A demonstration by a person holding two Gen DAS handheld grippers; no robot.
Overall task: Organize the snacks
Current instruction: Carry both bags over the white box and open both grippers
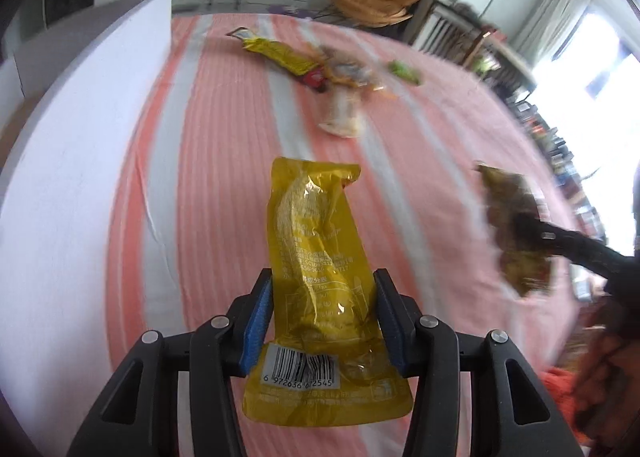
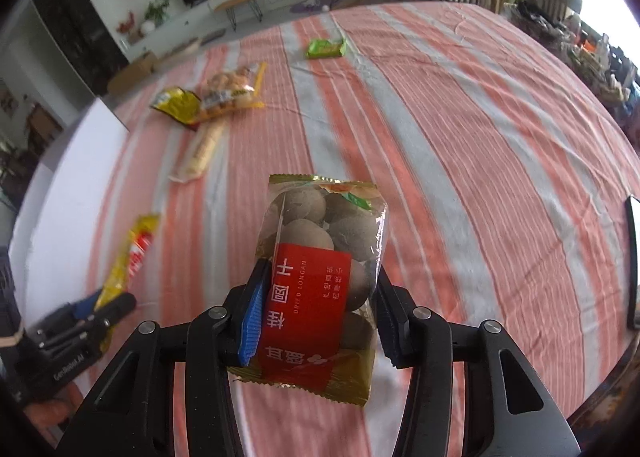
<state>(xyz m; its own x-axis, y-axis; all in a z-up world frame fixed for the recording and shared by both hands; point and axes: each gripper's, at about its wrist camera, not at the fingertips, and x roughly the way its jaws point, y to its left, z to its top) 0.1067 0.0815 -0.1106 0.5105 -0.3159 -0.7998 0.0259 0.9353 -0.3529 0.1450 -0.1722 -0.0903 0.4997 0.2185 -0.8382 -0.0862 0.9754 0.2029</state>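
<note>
Two snack packets hung in the air above the striped bench (image 2: 460,129), one in each claw. The right claw (image 2: 316,309) gripped the dried longan bag (image 2: 320,277) at its sides: bulky, lumpy, probably light, its film likely slippery. The left claw (image 1: 324,321) pinched the yellow pouch (image 1: 316,277) near its barcode end; thin, floppy, best held low.

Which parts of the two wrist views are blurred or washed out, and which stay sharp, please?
Left wrist view: the held yellow pouch is sharp, the far snack pile smears with motion blur, and the window is blown out. Right wrist view: the dried longan packet reads crisply; fisheye bends the striped tablecloth.
</note>
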